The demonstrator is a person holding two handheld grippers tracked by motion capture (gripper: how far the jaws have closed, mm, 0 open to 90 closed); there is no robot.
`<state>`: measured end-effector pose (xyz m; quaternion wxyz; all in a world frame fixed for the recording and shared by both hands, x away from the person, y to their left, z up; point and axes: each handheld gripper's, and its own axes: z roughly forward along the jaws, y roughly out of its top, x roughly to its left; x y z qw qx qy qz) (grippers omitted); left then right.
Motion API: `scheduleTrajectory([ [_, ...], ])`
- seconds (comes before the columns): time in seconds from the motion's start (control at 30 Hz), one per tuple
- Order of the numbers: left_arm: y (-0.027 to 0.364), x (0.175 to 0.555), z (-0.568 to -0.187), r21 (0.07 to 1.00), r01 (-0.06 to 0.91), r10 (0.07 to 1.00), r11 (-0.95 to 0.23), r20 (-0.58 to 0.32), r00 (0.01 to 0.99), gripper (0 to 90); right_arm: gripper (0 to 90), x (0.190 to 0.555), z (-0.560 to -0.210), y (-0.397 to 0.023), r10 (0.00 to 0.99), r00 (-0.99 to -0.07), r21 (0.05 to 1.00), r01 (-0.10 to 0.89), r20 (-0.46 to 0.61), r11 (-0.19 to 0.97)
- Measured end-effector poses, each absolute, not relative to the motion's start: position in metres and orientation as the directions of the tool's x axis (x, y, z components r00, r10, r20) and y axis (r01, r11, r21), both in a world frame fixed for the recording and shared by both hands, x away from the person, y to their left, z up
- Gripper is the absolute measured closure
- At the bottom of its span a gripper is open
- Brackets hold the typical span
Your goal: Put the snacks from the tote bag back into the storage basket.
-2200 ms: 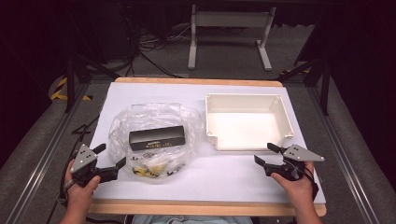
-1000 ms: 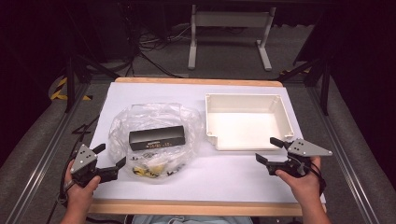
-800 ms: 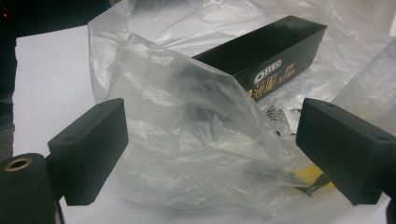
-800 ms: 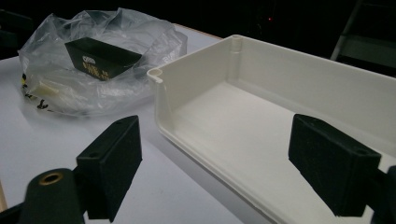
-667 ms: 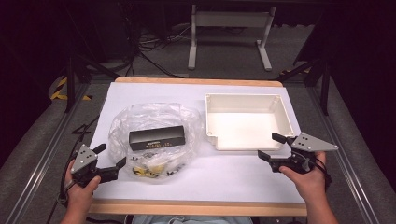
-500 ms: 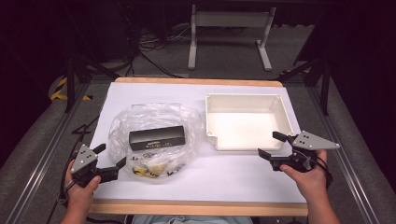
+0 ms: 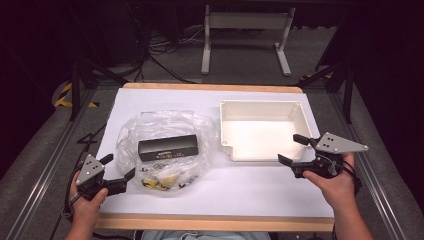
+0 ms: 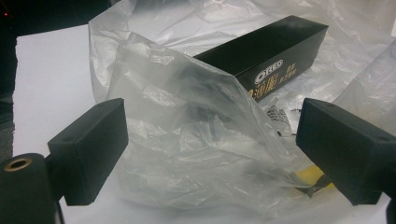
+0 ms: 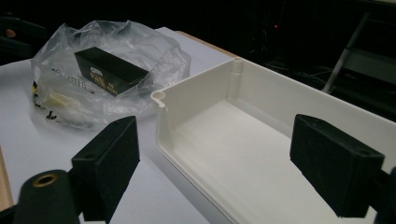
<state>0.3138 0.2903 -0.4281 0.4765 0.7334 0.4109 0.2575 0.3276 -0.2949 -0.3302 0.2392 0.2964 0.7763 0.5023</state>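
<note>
On the white table (image 7: 250, 190) the empty tray (image 7: 262, 131) sat right of the bag (image 7: 165, 145) holding a black box (image 7: 168, 147). Our right gripper (image 7: 296, 150), jaws wide, had crept up to its near corner, likely to grasp it; our left gripper (image 7: 118, 169) waited, wide, touching the bag.

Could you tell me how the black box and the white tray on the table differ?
The black box is dark, long and closed, with printed lettering on its side; the white tray is pale, plain, wider and open on top, with nothing in it. The box lies inside a clear plastic bag beside small loose items; the tray stands bare on the table. Both are rectangular and rest flat, with no gripper touching them.
</note>
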Motion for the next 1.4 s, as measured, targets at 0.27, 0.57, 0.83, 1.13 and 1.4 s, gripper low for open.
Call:
scheduleTrajectory([
  [0.27,0.291,0.313,-0.428,0.911,0.357,0.849,-0.208,-0.013,0.528,10.2,15.6,0.342,-0.313,-0.280,0.641,-0.759,0.917,0.167,-0.114,0.361],
  [0.57,0.291,0.312,-0.428,0.910,0.359,0.849,-0.207,-0.016,0.529,10.2,15.6,0.361,-0.296,-0.247,0.560,-0.817,0.906,0.122,-0.141,0.405],
  [0.83,0.291,0.313,-0.428,0.911,0.355,0.846,-0.208,-0.015,0.532,10.2,14.8,0.373,-0.285,-0.219,0.495,-0.854,0.893,0.087,-0.162,0.442],
  [1.13,0.291,0.313,-0.428,0.912,0.353,0.846,-0.207,-0.013,0.532,10.2,13.5,0.389,-0.274,-0.184,0.404,-0.899,0.881,0.049,-0.166,0.471],
  [1.4,0.291,0.313,-0.428,0.913,0.351,0.844,-0.208,-0.014,0.536,10.2,12.8,0.403,-0.265,-0.153,0.329,-0.930,0.874,0.019,-0.162,0.485],
])
